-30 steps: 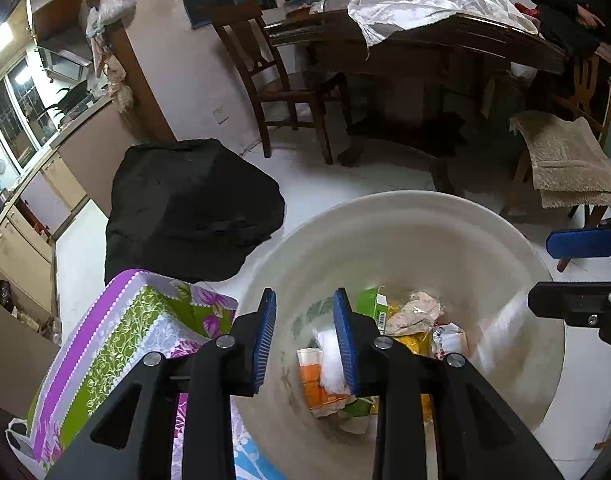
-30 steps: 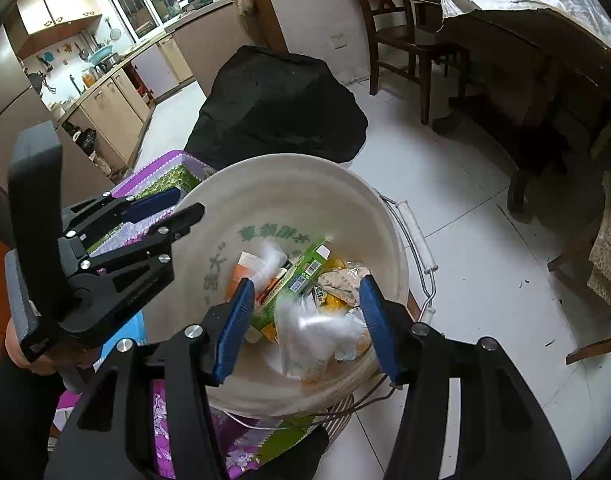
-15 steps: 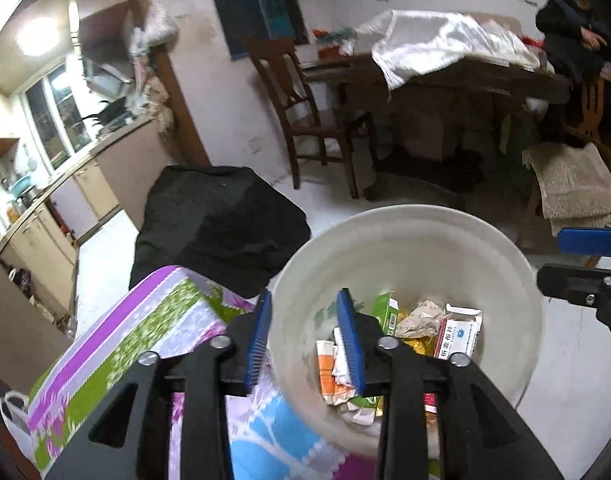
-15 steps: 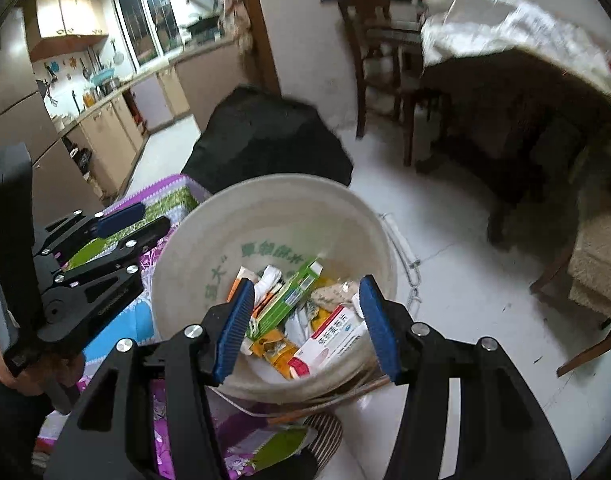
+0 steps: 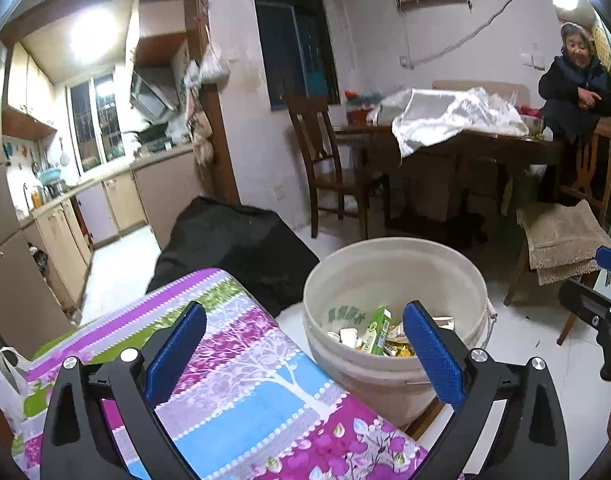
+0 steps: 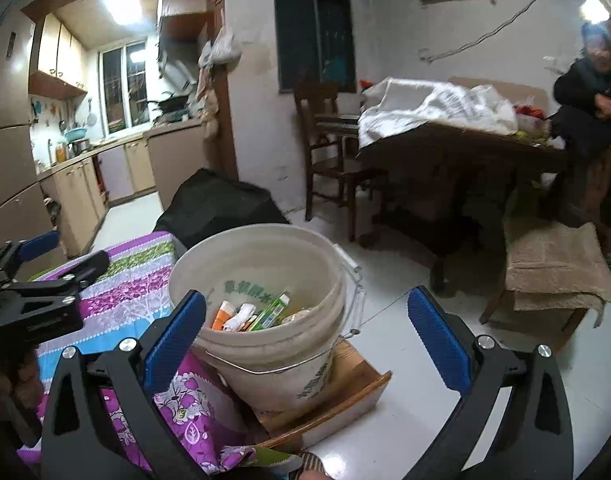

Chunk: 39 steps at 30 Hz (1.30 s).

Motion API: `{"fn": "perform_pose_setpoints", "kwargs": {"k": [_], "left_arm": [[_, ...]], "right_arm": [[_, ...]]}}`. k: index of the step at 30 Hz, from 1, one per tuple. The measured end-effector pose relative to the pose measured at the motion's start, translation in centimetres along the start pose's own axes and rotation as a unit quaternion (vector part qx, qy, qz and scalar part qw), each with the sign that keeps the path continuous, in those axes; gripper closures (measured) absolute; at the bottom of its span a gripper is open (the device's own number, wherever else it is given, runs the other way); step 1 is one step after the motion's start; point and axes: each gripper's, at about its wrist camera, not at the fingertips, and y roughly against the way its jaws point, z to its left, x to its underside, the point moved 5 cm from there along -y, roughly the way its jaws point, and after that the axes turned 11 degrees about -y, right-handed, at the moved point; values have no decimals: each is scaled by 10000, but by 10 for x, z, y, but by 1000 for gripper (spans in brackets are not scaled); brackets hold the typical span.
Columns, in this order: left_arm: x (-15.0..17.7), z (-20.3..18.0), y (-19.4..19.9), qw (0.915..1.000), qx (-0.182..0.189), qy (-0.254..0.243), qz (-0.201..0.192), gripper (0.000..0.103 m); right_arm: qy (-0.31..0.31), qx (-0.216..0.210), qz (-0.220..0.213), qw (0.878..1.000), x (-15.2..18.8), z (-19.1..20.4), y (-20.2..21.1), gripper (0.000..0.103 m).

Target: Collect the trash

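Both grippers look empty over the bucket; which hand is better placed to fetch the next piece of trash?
Left, probably: the left gripper hangs over the floral cloth; the right gripper faces bucket and floor. Both jaws are opening, empty.

Ahead of your claws, the white tiled floor (image 6: pixel 389 308) carries a low wooden stand (image 6: pixel 345 396) with the cream bucket (image 6: pixel 265 360) on it. A black covered bundle (image 5: pixel 233 248) lies on the floor beyond, left of the bucket.

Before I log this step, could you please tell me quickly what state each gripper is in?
Left gripper: jaws opening wide, nothing between them.
Right gripper: jaws opening wide, nothing held.
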Motion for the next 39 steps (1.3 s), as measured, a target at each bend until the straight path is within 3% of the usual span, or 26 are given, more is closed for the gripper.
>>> {"fn": "perform_pose_setpoints", "kwargs": {"k": [6, 9, 19, 27, 39], "left_arm": [[4, 0, 57, 9976, -367, 111, -578, 5], [11, -3, 75, 9975, -441, 140, -534, 5], [41, -15, 121, 9975, -136, 336, -613, 5], [66, -39, 130, 9977, 137, 207, -638, 5], [94, -65, 139, 9976, 157, 165, -648, 5]], "right_arm": [[369, 501, -550, 9965, 8, 10, 35, 5], [390, 467, -594, 9964, 12, 15, 47, 5], [420, 441, -498, 9969, 38, 24, 75, 5], [342, 494, -376, 9975, 62, 19, 94, 5], [246, 621, -498, 9965, 81, 0, 119, 5]]}}
